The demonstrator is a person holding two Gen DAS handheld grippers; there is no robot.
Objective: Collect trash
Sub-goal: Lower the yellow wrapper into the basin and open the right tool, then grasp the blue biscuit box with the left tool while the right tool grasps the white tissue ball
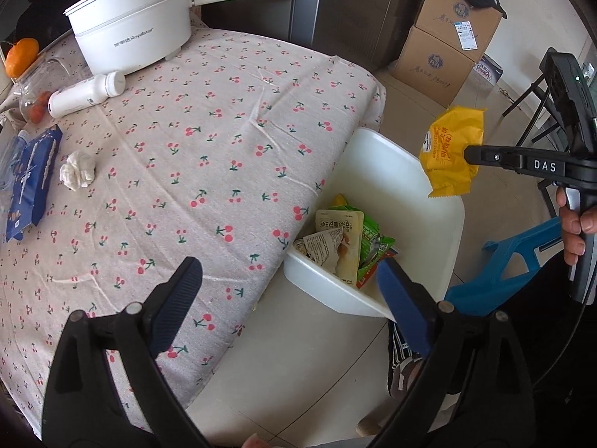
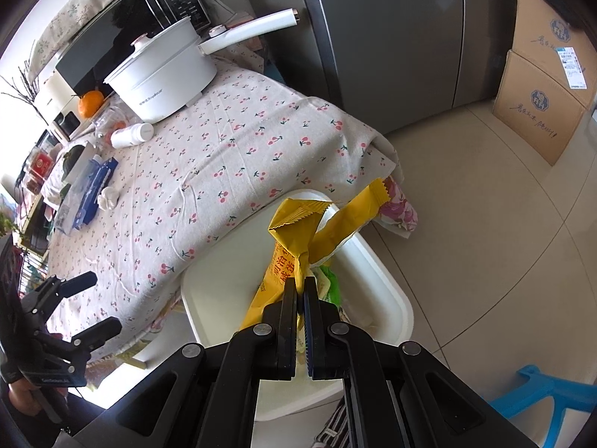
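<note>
Right wrist: yellow wrapper [image 2: 294, 231] upright (pinched).

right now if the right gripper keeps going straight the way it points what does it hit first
Probably the white plastic trash bin. The right gripper, shut on the crumpled yellow snack wrapper, points down over its opening, so beyond the wrapper it would likely meet the green and beige wrappers inside; depth is unclear.

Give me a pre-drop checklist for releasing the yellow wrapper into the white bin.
1. Right tongs shut on the yellow wrapper: ok.
2. Wrapper above the white bin opening: ok in the right wrist view; it looks nearer the rim in the left view.
3. Bin has room above the wrappers inside: ok.
4. Left tongs open, clear of the drop path: ok.
5. Table cleared: not ok, crumpled tissue remains.
</note>
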